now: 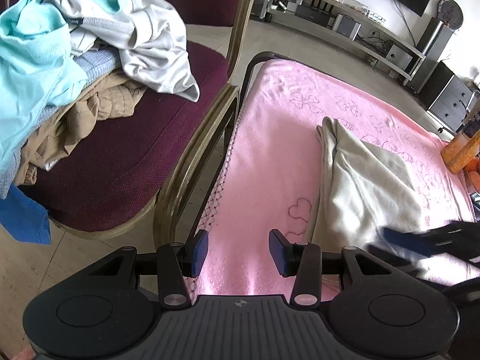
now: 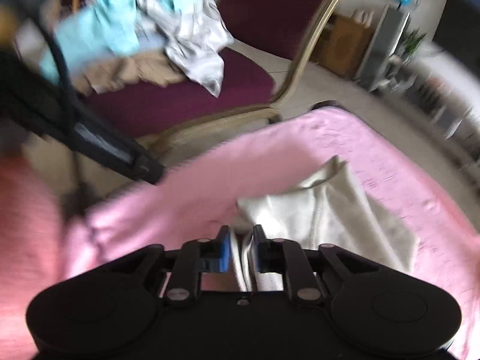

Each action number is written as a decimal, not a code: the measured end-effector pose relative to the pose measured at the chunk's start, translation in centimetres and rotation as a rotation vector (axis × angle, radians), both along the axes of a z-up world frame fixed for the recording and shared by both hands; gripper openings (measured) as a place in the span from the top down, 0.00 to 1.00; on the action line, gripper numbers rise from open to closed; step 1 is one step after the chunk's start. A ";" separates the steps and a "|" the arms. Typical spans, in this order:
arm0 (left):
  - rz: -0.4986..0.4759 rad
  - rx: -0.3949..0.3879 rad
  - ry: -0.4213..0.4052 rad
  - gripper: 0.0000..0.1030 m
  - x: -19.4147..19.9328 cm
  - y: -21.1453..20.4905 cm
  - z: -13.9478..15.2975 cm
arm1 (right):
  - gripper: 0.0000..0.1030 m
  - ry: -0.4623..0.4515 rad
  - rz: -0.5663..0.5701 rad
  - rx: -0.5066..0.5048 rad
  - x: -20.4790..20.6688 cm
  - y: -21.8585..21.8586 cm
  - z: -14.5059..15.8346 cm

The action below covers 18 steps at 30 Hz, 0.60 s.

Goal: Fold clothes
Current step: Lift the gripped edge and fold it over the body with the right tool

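A cream garment [image 1: 363, 180] lies partly folded on the pink towel [image 1: 270, 150] that covers the table. My left gripper [image 1: 238, 252] hovers open over the towel's near left edge, nothing between its blue pads. My right gripper [image 2: 241, 249] sits at the garment's [image 2: 330, 216] near edge. A fold of the cream cloth runs between its pads, which stand slightly apart and loose around it. In the left wrist view the right gripper [image 1: 420, 243] shows as a dark blur at the garment's near right corner.
A maroon chair [image 1: 126, 162] with a gold frame stands left of the table, piled with unfolded clothes [image 1: 60, 60] in mint, grey, beige and blue. An orange bottle [image 1: 459, 150] stands at the table's right edge. A TV stand [image 1: 345, 21] lines the far wall.
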<state>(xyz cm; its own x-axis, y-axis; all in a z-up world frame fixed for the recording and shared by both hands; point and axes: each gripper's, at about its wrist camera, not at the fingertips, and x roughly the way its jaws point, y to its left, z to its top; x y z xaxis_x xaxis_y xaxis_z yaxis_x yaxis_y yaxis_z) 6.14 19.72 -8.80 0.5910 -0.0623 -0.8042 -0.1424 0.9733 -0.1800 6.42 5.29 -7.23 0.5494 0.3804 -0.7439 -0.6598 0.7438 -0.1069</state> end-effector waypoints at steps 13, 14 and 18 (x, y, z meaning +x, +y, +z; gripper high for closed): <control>-0.297 0.034 -0.091 0.61 0.2 -10.9 0.5 | 0.41 -0.256 -0.275 -0.067 -3.1 -17.2 6.1; -0.318 0.051 -0.093 0.61 0.4 -12.2 0.3 | 0.47 -0.244 -0.318 -0.050 -2.7 -17.8 4.8; -0.339 0.080 -0.038 0.62 1.4 -13.8 -1.5 | 0.84 -0.109 -0.465 0.200 -0.9 -19.9 0.2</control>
<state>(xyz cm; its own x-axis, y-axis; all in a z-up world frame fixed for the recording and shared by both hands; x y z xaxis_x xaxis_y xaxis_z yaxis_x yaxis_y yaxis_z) 7.58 5.91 -10.28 0.5773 -0.1983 -0.7921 0.1969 0.9752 -0.1007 5.47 -14.63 -7.06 0.7644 0.2068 -0.6106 -0.2479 0.9686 0.0177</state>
